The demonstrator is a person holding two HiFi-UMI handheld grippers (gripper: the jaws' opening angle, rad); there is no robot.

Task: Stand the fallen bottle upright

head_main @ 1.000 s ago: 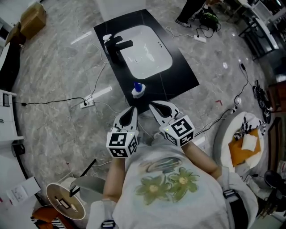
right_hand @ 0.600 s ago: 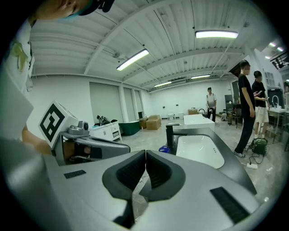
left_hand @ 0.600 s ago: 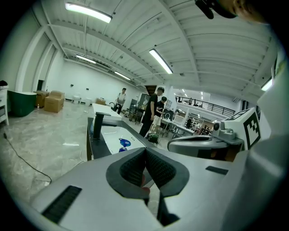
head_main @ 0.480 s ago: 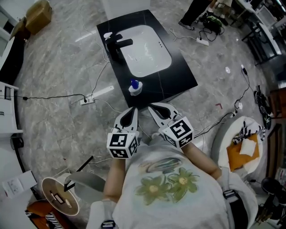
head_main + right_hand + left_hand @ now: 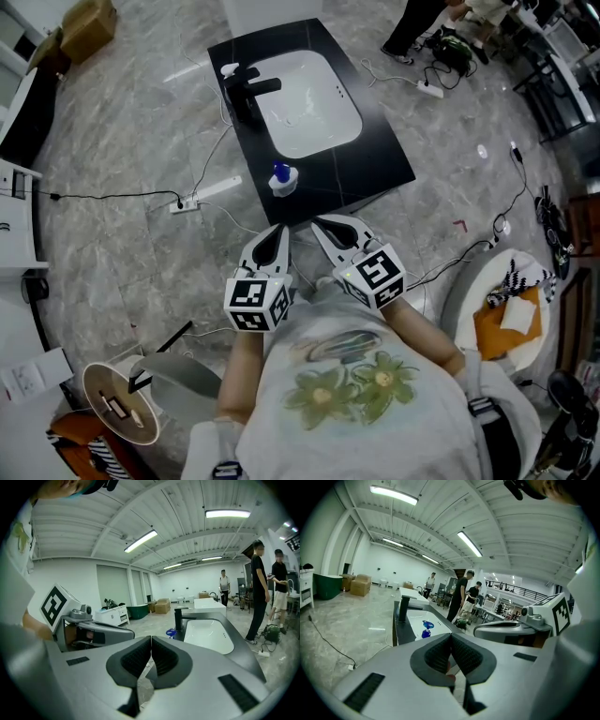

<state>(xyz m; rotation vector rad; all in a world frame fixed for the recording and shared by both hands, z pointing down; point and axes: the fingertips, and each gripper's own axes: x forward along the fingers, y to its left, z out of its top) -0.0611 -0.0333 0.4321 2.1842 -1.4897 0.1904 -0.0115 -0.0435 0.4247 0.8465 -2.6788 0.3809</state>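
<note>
Left claw (image 5: pixel 450 639) has its jaws pressed together with nothing between them, and the right claw (image 5: pixel 151 641) is the same. Both hang short of the black counter (image 5: pixel 375 150), touching nothing. The bottle (image 5: pixel 283 179), white with a blue top, sits at the counter's near end, just beside the white basin (image 5: pixel 309 103) — lying or upright, I cannot tell.
</note>
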